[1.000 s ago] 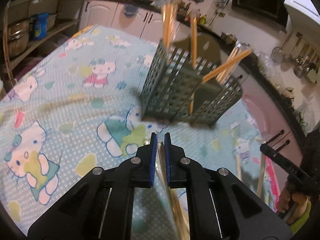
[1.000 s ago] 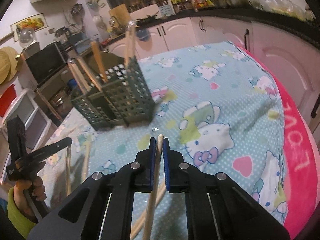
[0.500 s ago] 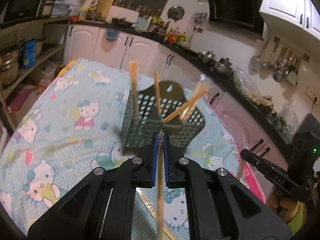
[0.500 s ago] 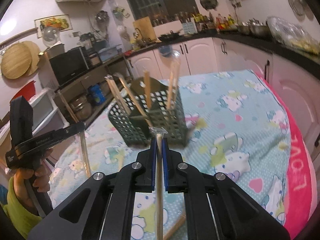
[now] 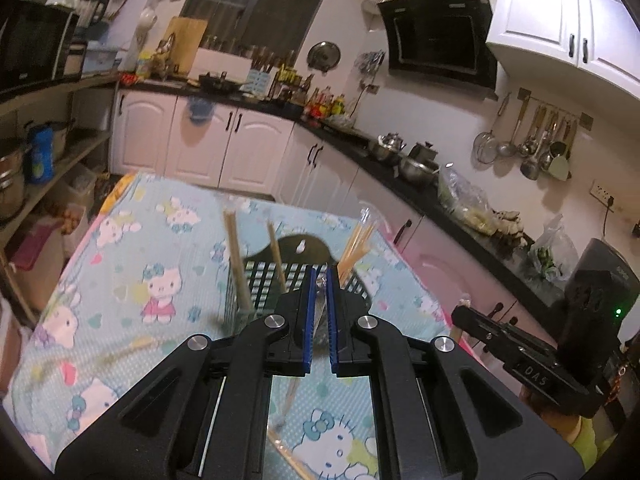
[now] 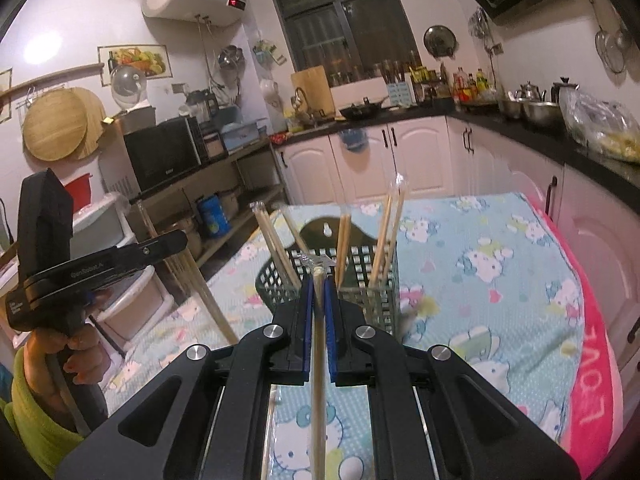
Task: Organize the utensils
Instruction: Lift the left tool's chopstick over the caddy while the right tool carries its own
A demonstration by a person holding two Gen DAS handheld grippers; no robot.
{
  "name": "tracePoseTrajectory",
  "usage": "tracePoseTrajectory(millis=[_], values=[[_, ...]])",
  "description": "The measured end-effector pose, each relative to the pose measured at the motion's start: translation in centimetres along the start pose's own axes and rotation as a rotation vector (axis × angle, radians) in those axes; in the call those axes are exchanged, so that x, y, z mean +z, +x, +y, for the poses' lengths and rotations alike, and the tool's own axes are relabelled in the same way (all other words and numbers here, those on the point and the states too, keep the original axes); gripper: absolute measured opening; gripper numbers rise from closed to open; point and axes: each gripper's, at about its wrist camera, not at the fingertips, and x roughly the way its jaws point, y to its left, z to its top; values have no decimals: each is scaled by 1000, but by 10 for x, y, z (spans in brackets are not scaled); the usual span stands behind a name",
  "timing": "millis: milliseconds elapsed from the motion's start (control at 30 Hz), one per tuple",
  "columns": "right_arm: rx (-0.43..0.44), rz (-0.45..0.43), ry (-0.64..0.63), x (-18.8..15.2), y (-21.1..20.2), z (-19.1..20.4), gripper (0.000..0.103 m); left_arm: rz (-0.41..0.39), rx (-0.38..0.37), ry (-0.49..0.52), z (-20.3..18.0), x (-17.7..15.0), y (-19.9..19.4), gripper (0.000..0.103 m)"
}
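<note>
**Both grippers lifted, each with wrapped chopsticks**

Since a second ago both grippers have risen off the cartoon-cat tablecloth point(image 6: 488, 240), and the kitchen counter point(image 5: 420, 184) now fills the upper half of each view. The left gripper point(image 5: 319, 304) pinches a pair of chopsticks in a clear wrapper point(image 5: 320, 286); seen from the right wrist, they slant down from its jaws toward the cloth. The right gripper point(image 6: 318, 304) is pressed together on another wrapped pair point(image 6: 319, 380), which runs down between its blue pads. The green slotted utensil basket point(image 6: 360, 276) stands just ahead on the cloth, several wrapped chopsticks point(image 6: 386, 236) leaning in its compartments.
</note>
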Motion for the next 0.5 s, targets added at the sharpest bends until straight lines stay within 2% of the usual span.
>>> tracePoseTrajectory(millis=[500], values=[[-47, -133, -26, 39, -4, -7, 6, -79, -36, 38, -20, 37, 0, 1]])
